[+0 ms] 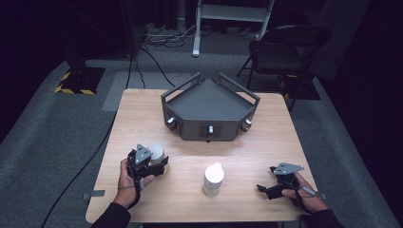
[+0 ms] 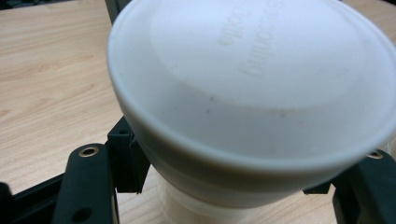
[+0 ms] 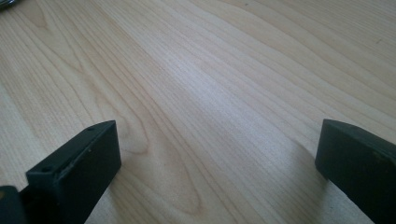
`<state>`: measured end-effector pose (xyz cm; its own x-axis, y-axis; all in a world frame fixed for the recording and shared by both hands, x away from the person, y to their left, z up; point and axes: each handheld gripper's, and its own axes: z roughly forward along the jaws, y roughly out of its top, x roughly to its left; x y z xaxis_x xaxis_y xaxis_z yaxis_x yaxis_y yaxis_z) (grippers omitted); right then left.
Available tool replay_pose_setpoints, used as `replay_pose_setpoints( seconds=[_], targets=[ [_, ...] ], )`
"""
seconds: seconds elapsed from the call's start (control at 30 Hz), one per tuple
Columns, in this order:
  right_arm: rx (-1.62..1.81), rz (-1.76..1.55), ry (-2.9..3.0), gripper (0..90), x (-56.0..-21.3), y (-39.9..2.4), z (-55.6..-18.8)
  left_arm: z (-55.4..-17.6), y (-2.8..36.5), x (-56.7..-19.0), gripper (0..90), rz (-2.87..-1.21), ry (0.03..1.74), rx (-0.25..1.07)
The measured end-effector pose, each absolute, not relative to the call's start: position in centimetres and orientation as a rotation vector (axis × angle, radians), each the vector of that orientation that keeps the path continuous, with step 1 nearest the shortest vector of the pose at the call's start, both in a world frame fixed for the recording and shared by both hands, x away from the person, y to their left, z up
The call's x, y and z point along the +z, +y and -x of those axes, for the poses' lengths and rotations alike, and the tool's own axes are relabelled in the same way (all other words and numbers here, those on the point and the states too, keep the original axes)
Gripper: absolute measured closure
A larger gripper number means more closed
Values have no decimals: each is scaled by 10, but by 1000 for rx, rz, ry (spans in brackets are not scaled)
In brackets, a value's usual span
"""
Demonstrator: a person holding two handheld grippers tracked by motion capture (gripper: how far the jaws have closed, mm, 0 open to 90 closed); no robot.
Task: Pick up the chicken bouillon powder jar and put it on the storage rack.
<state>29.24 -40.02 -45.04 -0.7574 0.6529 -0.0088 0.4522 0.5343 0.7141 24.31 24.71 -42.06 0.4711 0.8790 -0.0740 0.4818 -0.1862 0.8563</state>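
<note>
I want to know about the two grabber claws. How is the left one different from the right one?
The left gripper is shut on a white container; the right gripper stands open, with bare wooden table between its jaws. The left sits nearer the grey tray than the right. Both have black jaws and a grey three-cornered plate.

In the left gripper view, the white container (image 2: 252,93) was cropped by the top and right edges, and its embossed lettering was too blurred to read. It hid the jaws' pads. In the high view, the left gripper (image 1: 151,165) covered the container's lower part.
</note>
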Motion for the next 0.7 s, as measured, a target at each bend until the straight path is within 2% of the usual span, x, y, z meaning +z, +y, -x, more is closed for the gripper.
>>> replay_pose_setpoints(
  seconds=[0.7],
  targets=[
    [1045, -923, 2500, 0, -450, -400, -292, -252, 249, -400, 330, -1826, 1144, 565]
  ],
)
